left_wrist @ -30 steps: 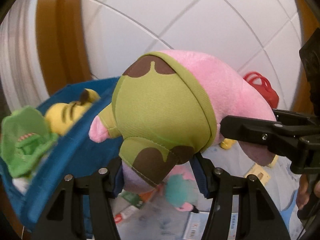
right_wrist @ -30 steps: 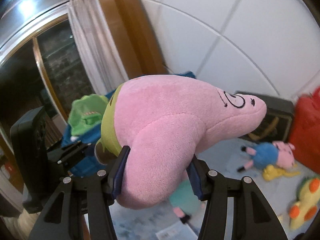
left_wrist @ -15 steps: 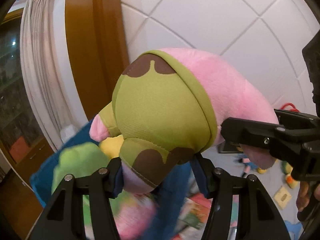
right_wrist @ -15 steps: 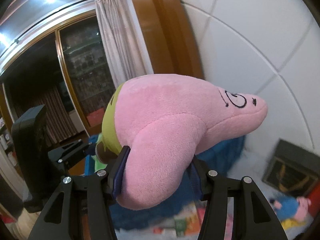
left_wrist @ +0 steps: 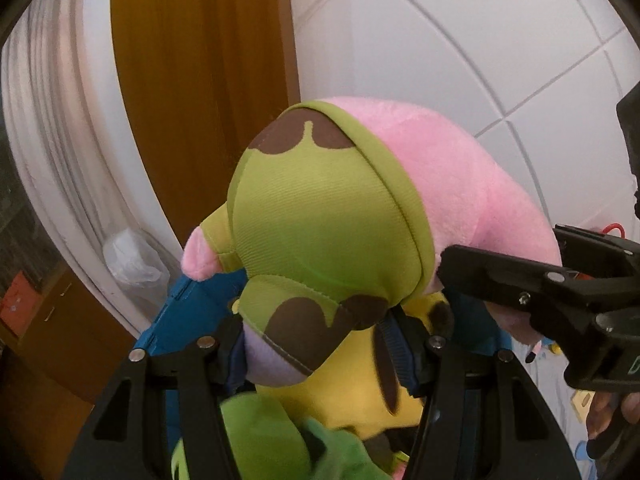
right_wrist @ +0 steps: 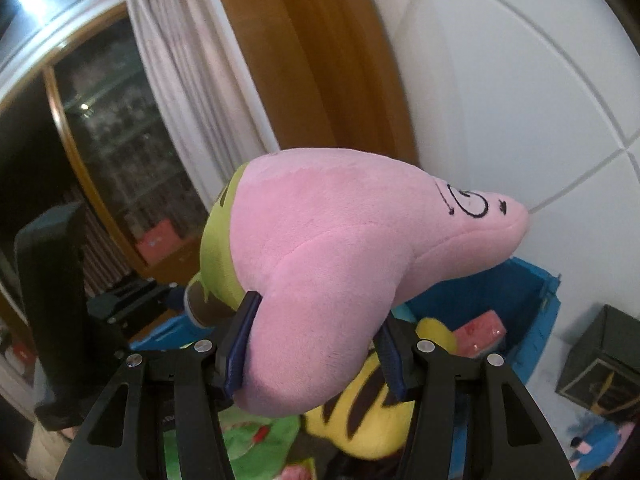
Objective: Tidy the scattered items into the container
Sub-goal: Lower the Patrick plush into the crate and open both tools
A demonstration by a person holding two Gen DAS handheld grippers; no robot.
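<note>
Pale floor (right_wrist: 548, 408) beyond the fingers (right_wrist: 390, 364): a blue bin (right_wrist: 536, 320) stands on it, a dark box (right_wrist: 600, 360) just right, a small blue-and-pink doll (right_wrist: 596, 438) lying in front.

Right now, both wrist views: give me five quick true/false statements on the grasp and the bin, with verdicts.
1. Both grippers are clamped on the pink star plush. True: the left gripper pinches a leg, the right gripper an arm.
2. The plush wears blue shorts. False: its shorts are green with brown patches.
3. The blue bin below it holds a yellow striped plush. True.
4. The pink plush rests on the bin floor. False: it hangs in the air above the bin's contents.
5. The bin holds nothing green. False: a green plush lies in it.
</note>
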